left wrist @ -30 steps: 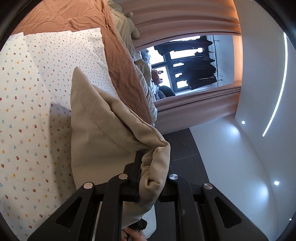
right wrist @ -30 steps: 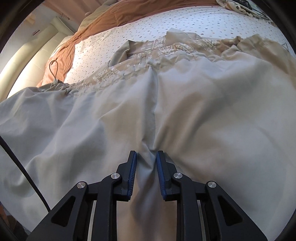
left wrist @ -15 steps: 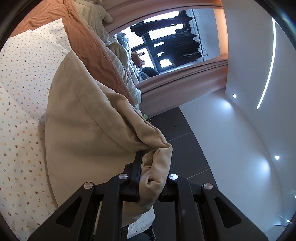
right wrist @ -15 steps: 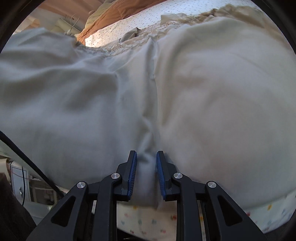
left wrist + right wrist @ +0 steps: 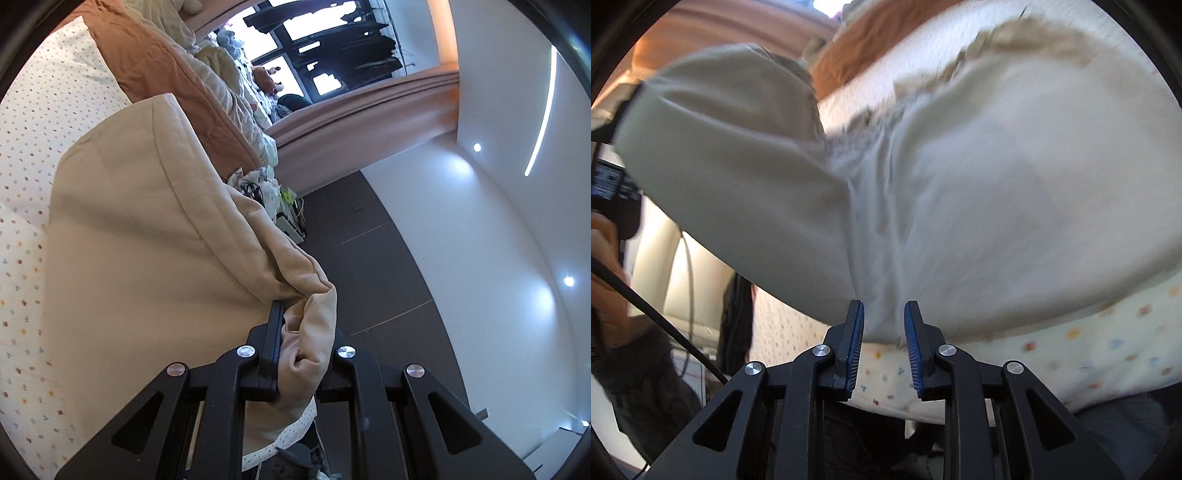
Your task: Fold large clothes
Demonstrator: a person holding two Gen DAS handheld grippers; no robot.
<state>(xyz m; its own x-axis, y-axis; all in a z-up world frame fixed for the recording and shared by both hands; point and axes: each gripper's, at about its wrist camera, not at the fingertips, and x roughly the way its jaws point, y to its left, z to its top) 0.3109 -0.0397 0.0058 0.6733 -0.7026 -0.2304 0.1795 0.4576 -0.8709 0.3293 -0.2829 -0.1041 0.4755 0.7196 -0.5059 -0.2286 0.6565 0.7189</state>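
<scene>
The right wrist view is blurry, so the far end of the beige garment (image 5: pixel 979 177) is hard to see. The left gripper (image 5: pixel 301 332) pinches a bunched corner, which hides 1 finger. The right gripper (image 5: pixel 884 332) pinches a fold. The garment hangs lifted over the bed's dotted sheet (image 5: pixel 40 122).
</scene>
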